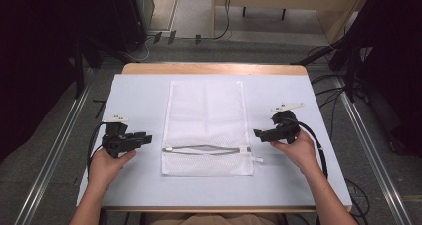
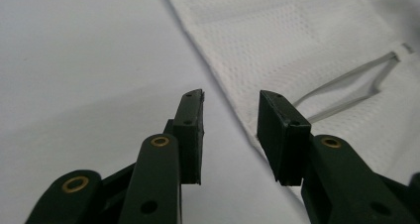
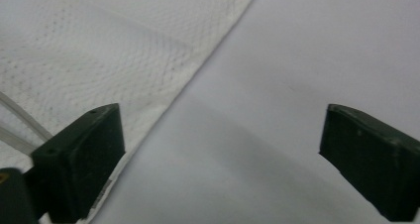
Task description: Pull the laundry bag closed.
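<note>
On table [image 1: 139, 93] | mesh bag [image 1: 206, 120] | zip [image 1: 206, 149] partly open, contents seemingly unclear

Mesh bag [image 1: 206, 125] lies mid-table [image 1: 139, 90]; left tool [image 1: 144, 138] and right tool [image 1: 259, 134] flank it.

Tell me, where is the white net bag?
In the high view the white mesh bag lies flat mid-table, between the left gripper and the right gripper.

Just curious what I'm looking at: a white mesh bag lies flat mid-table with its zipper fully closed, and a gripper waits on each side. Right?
Not quite: the zipper on the mesh bag is partly open, gaping in the high view. The left gripper and right gripper do wait either side.
</note>
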{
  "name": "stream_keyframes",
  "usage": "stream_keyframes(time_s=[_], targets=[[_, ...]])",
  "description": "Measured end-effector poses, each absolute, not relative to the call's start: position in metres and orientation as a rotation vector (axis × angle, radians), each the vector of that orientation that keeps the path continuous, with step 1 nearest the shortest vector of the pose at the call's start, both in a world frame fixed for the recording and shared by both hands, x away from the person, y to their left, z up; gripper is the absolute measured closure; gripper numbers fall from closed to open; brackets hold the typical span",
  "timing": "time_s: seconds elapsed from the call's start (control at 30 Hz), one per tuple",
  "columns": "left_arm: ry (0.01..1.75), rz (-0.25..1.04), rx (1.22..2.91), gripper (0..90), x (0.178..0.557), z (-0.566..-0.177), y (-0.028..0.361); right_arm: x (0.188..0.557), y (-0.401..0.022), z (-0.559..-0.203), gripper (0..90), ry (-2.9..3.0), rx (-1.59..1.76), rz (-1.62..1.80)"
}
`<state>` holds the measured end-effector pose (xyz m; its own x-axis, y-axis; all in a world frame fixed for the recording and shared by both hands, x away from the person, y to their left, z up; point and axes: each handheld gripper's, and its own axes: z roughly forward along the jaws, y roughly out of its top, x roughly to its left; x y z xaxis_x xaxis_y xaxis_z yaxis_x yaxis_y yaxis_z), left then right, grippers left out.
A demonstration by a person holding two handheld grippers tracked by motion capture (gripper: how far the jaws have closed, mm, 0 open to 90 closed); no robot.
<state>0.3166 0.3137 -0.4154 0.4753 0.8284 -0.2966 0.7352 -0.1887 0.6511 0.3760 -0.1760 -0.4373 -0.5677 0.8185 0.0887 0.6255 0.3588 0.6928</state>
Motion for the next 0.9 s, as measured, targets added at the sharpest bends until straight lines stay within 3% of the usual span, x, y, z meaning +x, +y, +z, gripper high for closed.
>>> stream_keyframes(time_s=[0.13, 0.27, 0.57, 0.9], targets=[[1.292, 0.117, 1.992, 52.7, 0.318, -0.417, 0.311, 0.371, -0.174, -0.430, 15.5, 2.331, 1.240, 1.093], [1.298, 0.084, 2.009, 49.2, 0.319, -0.418, 0.312, 0.371, -0.173, -0.427, 31.2, 2.375, 1.238, 1.126], [1.265, 0.031, 2.005, 37.3, 0.321, -0.420, 0.311, 0.363, -0.159, -0.423, 38.9, 2.403, 1.150, 1.072], [1.268, 0.034, 2.008, 41.7, 0.320, -0.421, 0.308, 0.356, -0.144, -0.417, 43.4, 2.410, 1.124, 1.097]])
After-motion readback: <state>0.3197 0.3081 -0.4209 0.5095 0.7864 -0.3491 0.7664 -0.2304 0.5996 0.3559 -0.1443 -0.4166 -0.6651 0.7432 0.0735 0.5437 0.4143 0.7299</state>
